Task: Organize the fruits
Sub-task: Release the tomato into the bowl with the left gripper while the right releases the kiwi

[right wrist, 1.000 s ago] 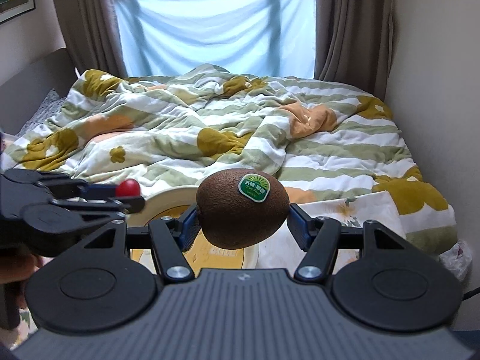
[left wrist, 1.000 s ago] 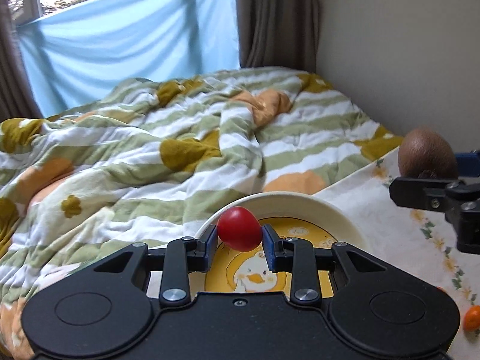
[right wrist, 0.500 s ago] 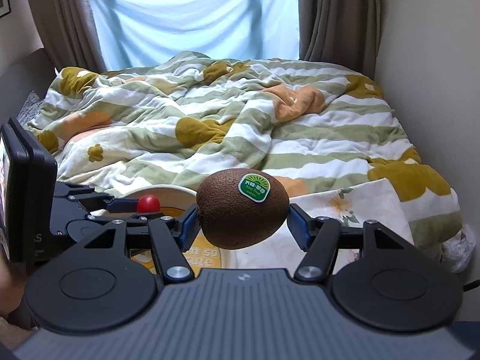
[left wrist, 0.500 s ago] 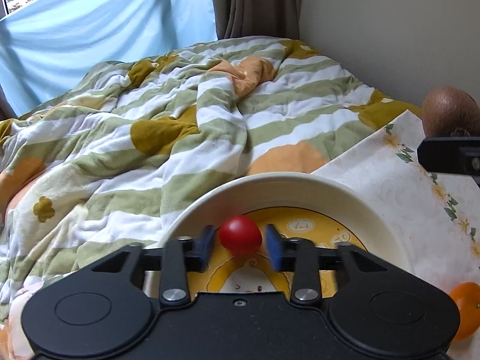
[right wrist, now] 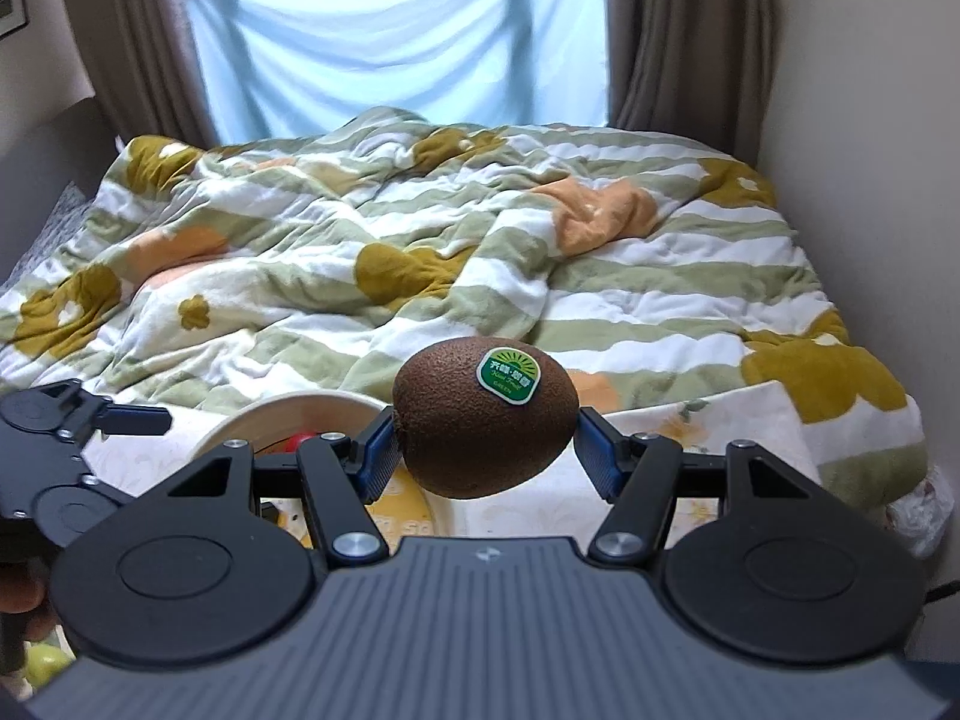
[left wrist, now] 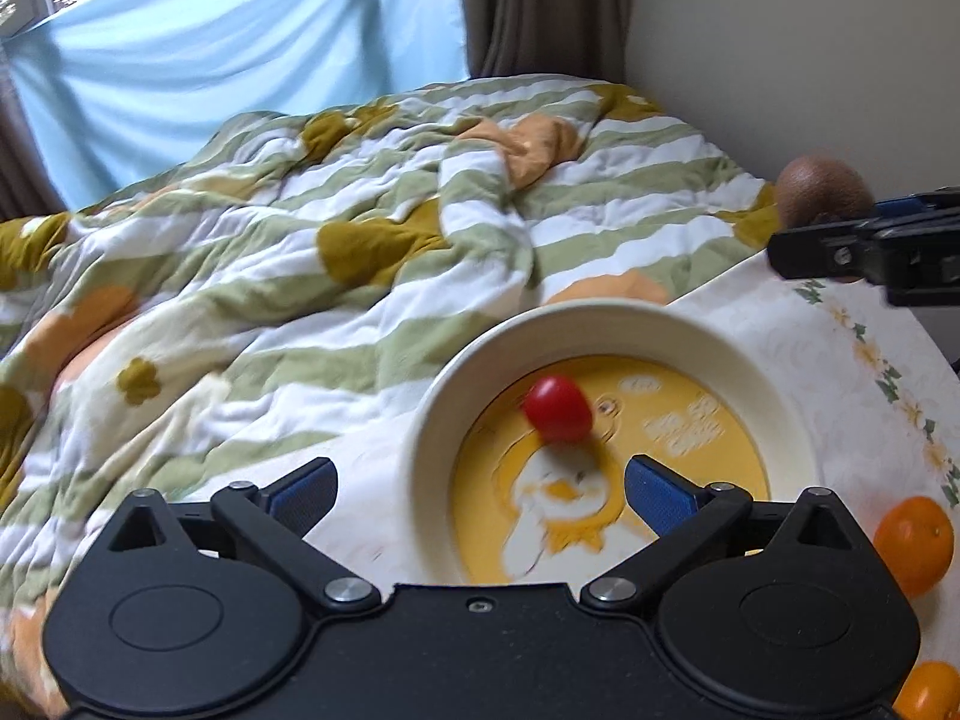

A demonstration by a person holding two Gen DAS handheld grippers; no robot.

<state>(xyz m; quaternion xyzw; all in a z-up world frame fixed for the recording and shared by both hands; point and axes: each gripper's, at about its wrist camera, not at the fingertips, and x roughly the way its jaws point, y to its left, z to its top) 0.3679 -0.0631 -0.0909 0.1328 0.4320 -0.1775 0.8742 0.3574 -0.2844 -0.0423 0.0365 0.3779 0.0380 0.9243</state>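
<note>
Because the cherry tomato (left wrist: 557, 409) lies loose in the bowl (left wrist: 600, 324) just ahead of the opening, empty left gripper (left wrist: 480, 489), it may roll; the right gripper (right wrist: 485, 456), clamped on the kiwi (right wrist: 485, 417) beside the bowl, could knock it when lowering.

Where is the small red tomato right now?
In the left wrist view, the tomato lies in the bowl on its yellow duck picture, just beyond the opening left gripper, touching neither finger.
</note>
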